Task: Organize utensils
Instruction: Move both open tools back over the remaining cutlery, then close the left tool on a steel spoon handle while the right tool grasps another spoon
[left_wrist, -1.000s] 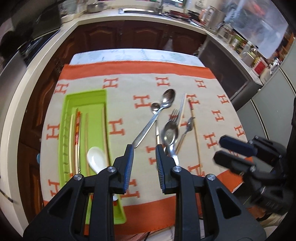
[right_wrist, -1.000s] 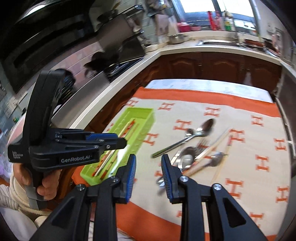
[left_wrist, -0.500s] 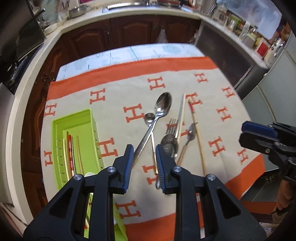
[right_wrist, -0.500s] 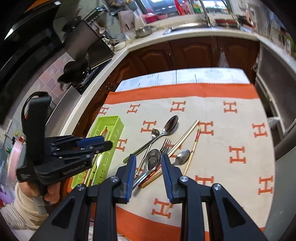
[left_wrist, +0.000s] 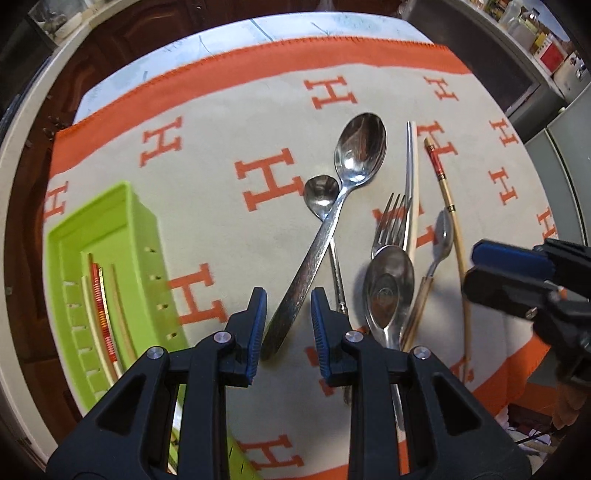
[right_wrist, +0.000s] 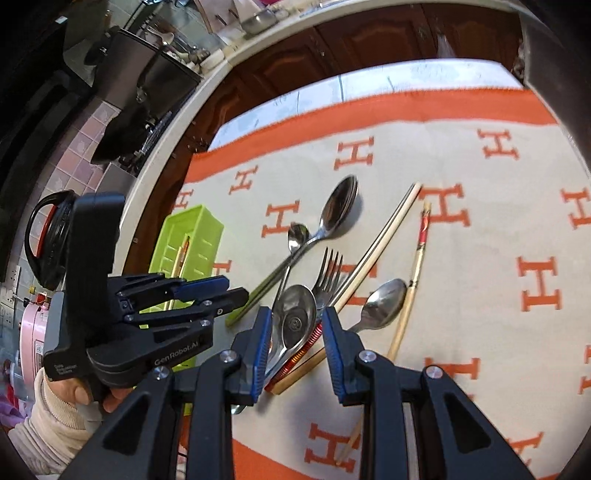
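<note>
Loose utensils lie piled on an orange-and-beige cloth (left_wrist: 221, 122). My left gripper (left_wrist: 286, 332) is open, low over the cloth, its fingers on either side of the large steel spoon's (left_wrist: 360, 147) handle without gripping it. A small spoon (left_wrist: 321, 192) crosses under that handle. To the right lie a fork (left_wrist: 391, 221), an upturned spoon (left_wrist: 388, 288), a wood-handled spoon (left_wrist: 441, 236) and chopsticks (left_wrist: 448, 206). My right gripper (right_wrist: 297, 350) is open over the upturned spoon (right_wrist: 295, 317) and a red-coiled chopstick (right_wrist: 306, 347). The green tray (left_wrist: 110, 229) on the left holds several chopsticks.
A hand in a cream sleeve (right_wrist: 48, 406) holds the left gripper (right_wrist: 225, 291) just left of the right one. Dark pots (right_wrist: 147, 85) stand on the counter at far left. The cloth's orange near border (right_wrist: 277, 454) runs close below the grippers.
Both grippers have dropped down and forward onto the utensil pile. The left one now straddles the large spoon's handle; the right one hangs over the upturned spoon. Both stay open.
</note>
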